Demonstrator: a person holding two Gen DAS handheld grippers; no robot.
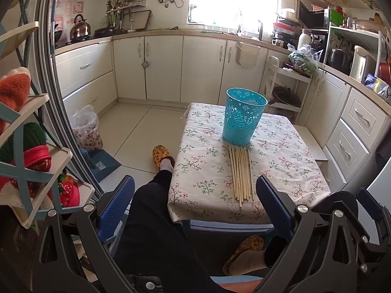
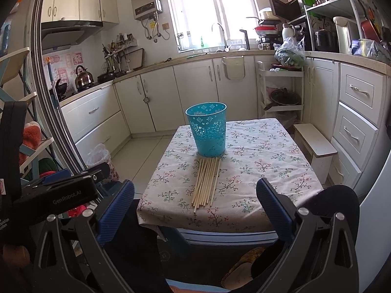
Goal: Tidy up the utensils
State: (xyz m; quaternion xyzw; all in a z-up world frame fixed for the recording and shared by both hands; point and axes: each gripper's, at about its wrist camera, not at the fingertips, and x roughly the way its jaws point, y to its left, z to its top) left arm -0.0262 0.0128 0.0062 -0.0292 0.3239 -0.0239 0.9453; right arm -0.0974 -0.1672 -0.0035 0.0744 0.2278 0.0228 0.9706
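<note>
Several wooden chopsticks lie side by side on a small table with a floral cloth, just in front of an upright blue perforated plastic bin. The chopsticks and the bin also show in the right wrist view, on the cloth. My left gripper is open and empty, held back from the table's near edge. My right gripper is open and empty, also short of the near edge. The left gripper's body shows at the left of the right wrist view.
The person's legs and patterned slippers are beside and under the table. A shelf rack with cloth items stands at left. A bagged bin sits on the floor. Cabinets and a small white stool are at right.
</note>
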